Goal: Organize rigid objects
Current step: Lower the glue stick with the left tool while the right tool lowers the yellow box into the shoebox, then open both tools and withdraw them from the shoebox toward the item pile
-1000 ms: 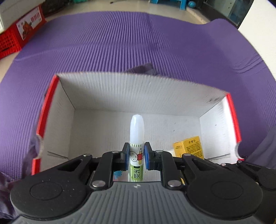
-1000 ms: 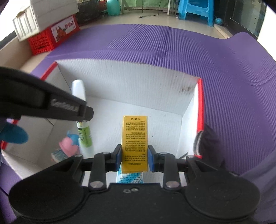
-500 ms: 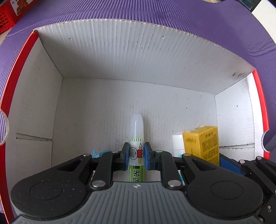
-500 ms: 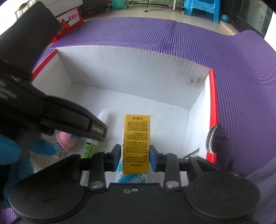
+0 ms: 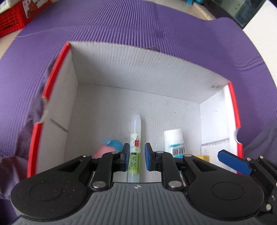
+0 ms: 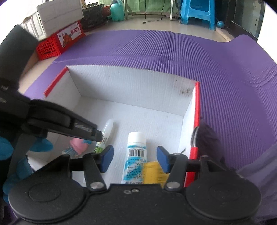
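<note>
A white cardboard box (image 5: 138,69) with red rims sits on the purple mat. On its floor lie a glue stick (image 5: 135,131), a white and blue tube (image 5: 174,142), a yellow carton (image 6: 154,171) and a pink and blue toy (image 5: 110,147). My left gripper (image 5: 137,156) is open, its pads a little apart on either side of the glue stick. My right gripper (image 6: 135,160) is open wide above the tube (image 6: 135,155) and the blurred yellow carton. The glue stick (image 6: 107,131) and the toy (image 6: 77,146) also show in the right wrist view, partly behind the left gripper.
The purple ribbed mat (image 6: 173,52) surrounds the box (image 6: 131,83). A red crate (image 6: 58,43) and a white box stand at the far left on the floor. A blue stool (image 6: 197,12) stands at the back.
My left gripper let go of the glue stick, which now lies on the box floor. My right gripper opened and released the yellow carton. Both grippers have drawn back a little.
</note>
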Demonstrator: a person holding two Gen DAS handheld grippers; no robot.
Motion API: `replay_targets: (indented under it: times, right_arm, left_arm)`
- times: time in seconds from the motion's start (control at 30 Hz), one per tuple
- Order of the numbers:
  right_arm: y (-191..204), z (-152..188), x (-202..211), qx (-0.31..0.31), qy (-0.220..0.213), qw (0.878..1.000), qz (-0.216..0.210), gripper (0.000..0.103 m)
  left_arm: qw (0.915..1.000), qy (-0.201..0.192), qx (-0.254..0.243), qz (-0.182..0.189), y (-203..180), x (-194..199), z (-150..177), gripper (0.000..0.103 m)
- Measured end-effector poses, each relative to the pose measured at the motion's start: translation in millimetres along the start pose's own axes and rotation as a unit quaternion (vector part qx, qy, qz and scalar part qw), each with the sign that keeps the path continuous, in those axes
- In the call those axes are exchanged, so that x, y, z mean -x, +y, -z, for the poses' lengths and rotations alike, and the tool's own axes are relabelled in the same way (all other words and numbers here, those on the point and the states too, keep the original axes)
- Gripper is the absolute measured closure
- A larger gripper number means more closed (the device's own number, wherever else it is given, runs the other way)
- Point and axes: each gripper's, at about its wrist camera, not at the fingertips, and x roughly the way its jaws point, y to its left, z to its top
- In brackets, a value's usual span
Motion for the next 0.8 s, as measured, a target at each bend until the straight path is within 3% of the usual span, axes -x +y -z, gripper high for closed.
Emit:
replay_targets:
  times: [0.27,0.4,0.5,0.67,0.7,0.77,0.8]
  right_arm:
    - [0,13,49,-0.005,-0.027,1.000,-0.012,0.048]
    - [2,20,75,-0.008,-0.046,0.999,-0.020,0.040]
    - [2,28,95,-0.010,-0.059,0.998,-0.027,0.038]
    - [5,43,123,-0.009,-0.078,0.996,-0.038,0.033]
    - [6,47,128,-0.009,-0.081,0.996,-0.040,0.032]
    - [5,53,140,-0.011,-0.089,0.995,-0.044,0.026]
    - [5,57,145,-0.011,-0.094,0.994,-0.046,0.024]
  left_arm:
    - [0.9987,-0.048,-0.011,0.016,-1,61,26,0.086]
    - [0.9970,-0.072,-0.021,0.019,-7,96,45,0.085]
    - [0.9951,-0.092,-0.029,0.021,-9,120,61,0.072]
    - [0.9914,-0.125,-0.035,0.018,-16,158,89,0.070]
    - [0.9907,-0.129,-0.039,0.017,-17,163,94,0.066]
    - [0.9893,-0.138,-0.045,0.013,-18,172,104,0.039]
    - [0.9886,-0.143,-0.046,0.013,-18,177,109,0.037]
